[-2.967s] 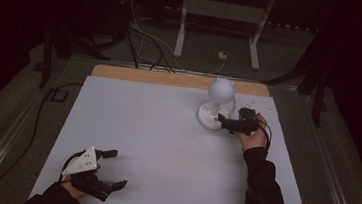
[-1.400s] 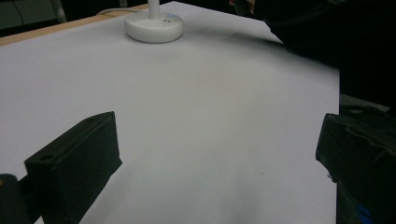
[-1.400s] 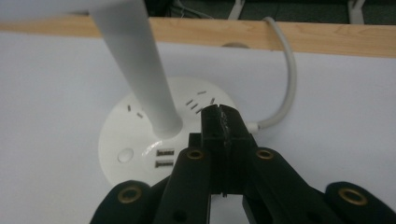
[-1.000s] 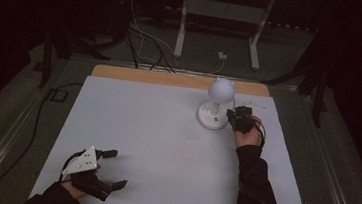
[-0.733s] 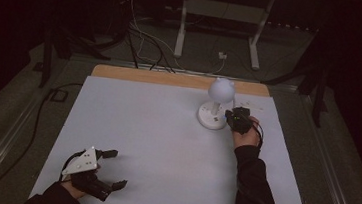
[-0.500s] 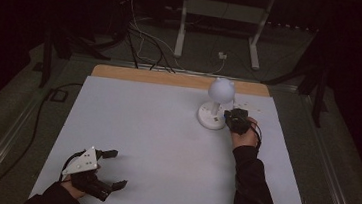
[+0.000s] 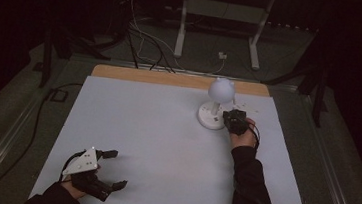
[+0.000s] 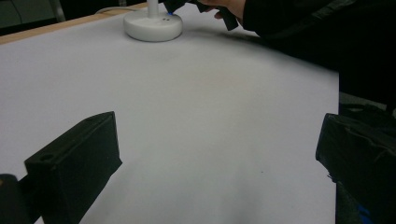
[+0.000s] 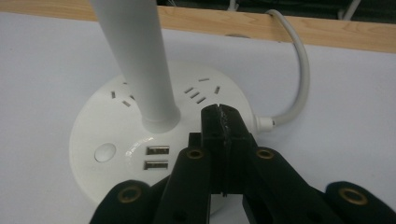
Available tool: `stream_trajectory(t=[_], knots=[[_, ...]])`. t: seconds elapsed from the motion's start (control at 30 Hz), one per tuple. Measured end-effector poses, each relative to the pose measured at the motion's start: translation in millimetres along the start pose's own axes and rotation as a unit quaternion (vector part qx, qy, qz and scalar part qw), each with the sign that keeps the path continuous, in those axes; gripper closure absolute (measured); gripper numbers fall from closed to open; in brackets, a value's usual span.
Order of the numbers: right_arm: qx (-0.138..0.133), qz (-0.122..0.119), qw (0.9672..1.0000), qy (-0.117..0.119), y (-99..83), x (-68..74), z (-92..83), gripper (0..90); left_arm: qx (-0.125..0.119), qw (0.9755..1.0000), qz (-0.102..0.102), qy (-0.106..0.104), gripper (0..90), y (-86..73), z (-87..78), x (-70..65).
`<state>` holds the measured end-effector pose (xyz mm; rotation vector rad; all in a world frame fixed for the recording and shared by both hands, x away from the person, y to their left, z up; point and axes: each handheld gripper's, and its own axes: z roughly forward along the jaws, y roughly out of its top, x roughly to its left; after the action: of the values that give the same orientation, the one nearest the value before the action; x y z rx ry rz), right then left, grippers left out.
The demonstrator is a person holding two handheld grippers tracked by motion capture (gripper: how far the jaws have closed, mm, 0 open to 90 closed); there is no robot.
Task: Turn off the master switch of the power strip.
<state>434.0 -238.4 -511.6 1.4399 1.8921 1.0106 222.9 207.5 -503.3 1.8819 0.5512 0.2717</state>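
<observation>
Jaws on my right gripper [image 9: 223,114] clenched tight, nothing between, tips over round white lamp base [image 9: 116,140] with sockets, frame centre. Left gripper [image 7: 107,168] spread wide, lower left of high view, well apart from lamp.

I count one white desk lamp with a round socket base [image 7: 211,118], two USB ports [image 9: 157,157] on it, and my two black hand-held grippers [image 7: 93,173].

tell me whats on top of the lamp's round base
On the lamp base: the white stem, socket slots, two USB ports and a round button. The shut right gripper covers part of its near right side.
</observation>
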Motion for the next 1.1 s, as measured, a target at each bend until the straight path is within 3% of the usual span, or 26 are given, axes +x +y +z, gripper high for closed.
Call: stream_trajectory(t=[0.47, 0.73, 1.0, 1.1], knots=[[-0.011, -0.01, 0.9998, 0.01, -5.1, -2.8, 2.3, 90.0, 0.0, 1.0, -0.002, -0.001, 0.4, 0.0, 0.4, -0.1], [-0.017, 0.004, 0.9997, 0.017, -7.3, -5.1, 2.0, 90.0, 0.003, 1.0, 0.001, -0.002, 0.4, -0.3, 1.4, -1.0], [-0.025, -0.022, 0.9995, -0.001, -9.8, 0.4, 1.7, 90.0, 0.001, 1.0, 0.001, -0.003, 0.4, -0.1, 1.2, -1.5], [-0.025, -0.042, 0.9987, -0.013, -10.1, 4.0, 1.8, 90.0, 0.001, 1.0, 0.0, -0.003, 0.4, -0.1, 0.9, -1.5]])
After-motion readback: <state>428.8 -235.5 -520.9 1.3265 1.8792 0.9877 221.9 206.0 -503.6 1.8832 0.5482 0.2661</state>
